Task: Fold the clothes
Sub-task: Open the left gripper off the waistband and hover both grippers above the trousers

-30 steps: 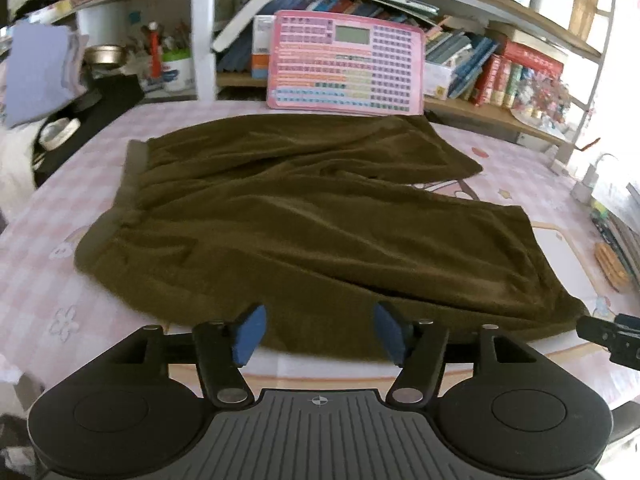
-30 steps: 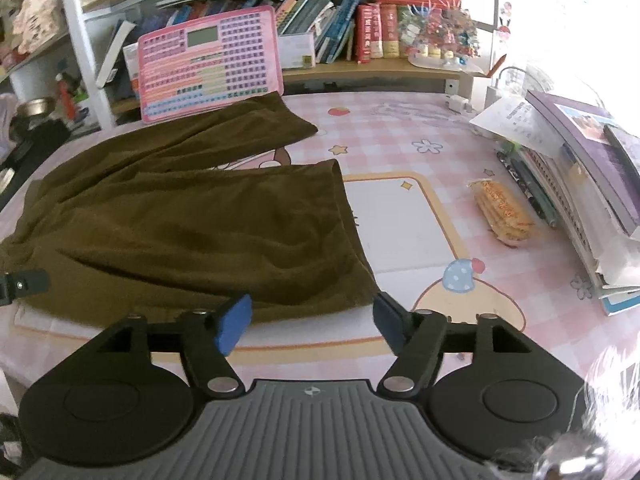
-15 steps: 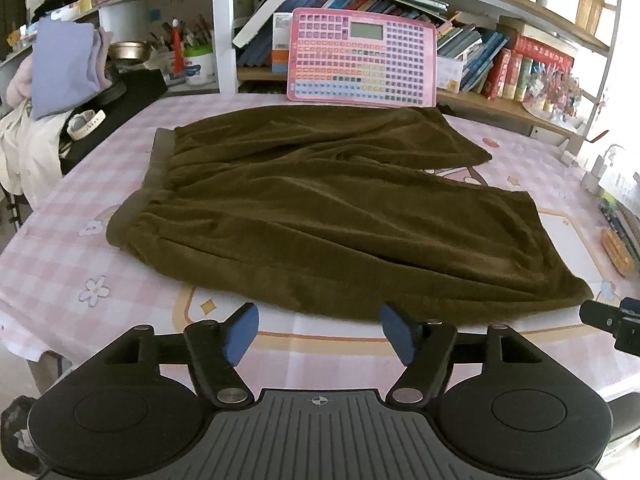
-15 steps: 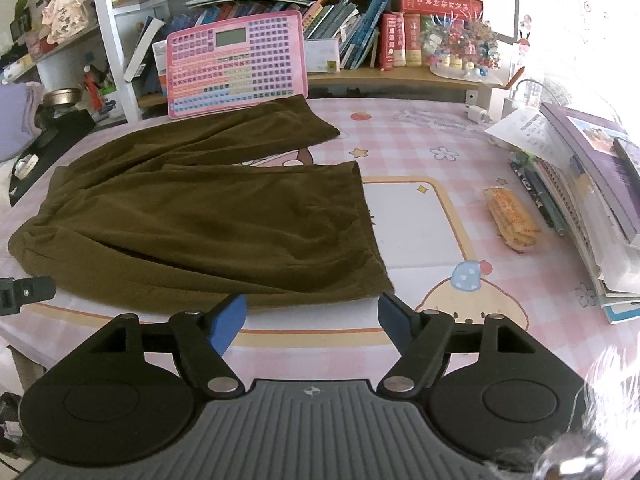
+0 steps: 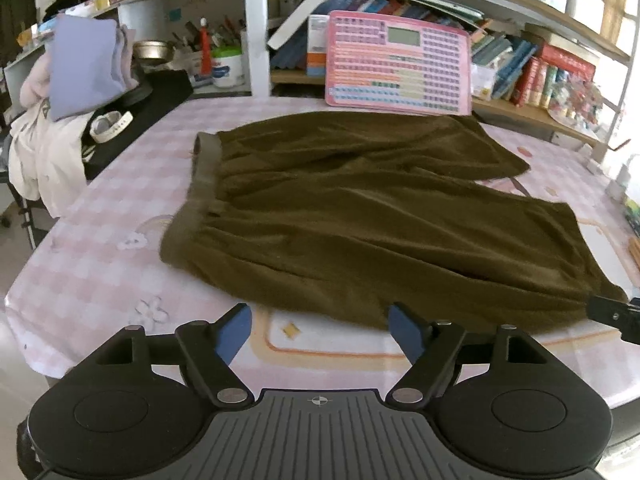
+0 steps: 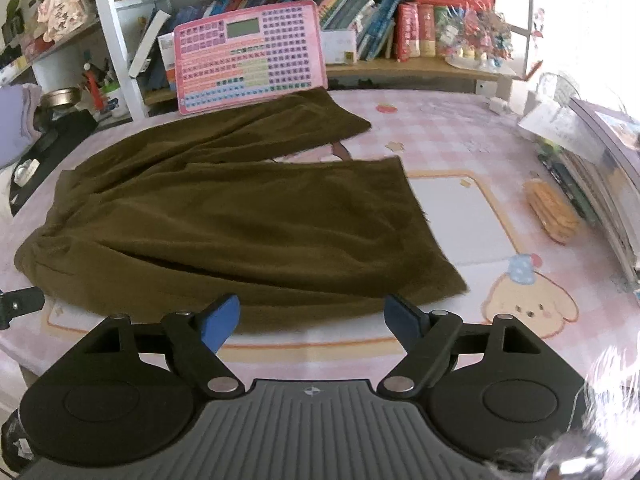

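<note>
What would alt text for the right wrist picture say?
Olive-brown trousers lie spread flat on a pink checked table. The right gripper, its blue-padded jaws opening and empty, hovers at their near edge. A pink keyboard toy leans on bookshelves behind.

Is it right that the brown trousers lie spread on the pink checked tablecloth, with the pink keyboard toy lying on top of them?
Not quite. The keyboard toy stands propped against the bookshelf behind the trousers, not on top of them; the right wrist view shows it. The tablecloth part is right.
</note>
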Demonstrator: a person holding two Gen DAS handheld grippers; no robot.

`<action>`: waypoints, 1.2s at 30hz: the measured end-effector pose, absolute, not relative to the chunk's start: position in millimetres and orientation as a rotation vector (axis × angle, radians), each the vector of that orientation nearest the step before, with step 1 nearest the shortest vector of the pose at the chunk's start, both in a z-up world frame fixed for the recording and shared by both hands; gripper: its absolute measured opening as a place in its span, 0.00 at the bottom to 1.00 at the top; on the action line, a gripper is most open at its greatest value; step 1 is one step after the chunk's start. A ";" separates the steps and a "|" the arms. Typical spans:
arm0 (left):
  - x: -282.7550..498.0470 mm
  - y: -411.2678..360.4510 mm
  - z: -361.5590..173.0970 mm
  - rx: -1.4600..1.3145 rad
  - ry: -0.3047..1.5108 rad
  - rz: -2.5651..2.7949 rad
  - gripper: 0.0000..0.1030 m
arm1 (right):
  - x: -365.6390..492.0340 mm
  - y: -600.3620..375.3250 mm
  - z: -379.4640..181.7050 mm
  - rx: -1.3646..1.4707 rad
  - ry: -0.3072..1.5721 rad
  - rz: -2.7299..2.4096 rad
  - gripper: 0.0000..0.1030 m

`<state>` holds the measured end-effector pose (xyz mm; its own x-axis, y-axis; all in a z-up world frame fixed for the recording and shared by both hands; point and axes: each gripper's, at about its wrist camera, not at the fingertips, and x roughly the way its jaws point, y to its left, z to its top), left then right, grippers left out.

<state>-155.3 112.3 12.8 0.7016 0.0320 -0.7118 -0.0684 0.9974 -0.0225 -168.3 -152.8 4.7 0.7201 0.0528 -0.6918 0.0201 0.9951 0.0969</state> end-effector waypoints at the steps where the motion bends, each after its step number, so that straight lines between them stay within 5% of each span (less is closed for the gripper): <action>1: -151.5 117.1 12.7 -0.048 0.787 0.048 0.76 | -166.8 -147.3 5.7 0.096 0.762 0.013 0.78; 20: -110.9 184.7 4.4 -0.089 0.781 -0.081 0.76 | -158.7 -96.0 16.9 0.110 0.736 -0.170 0.80; 36: -56.4 212.8 18.8 -0.059 0.727 -0.055 0.77 | -74.1 -156.8 42.4 -0.030 0.719 -0.104 0.83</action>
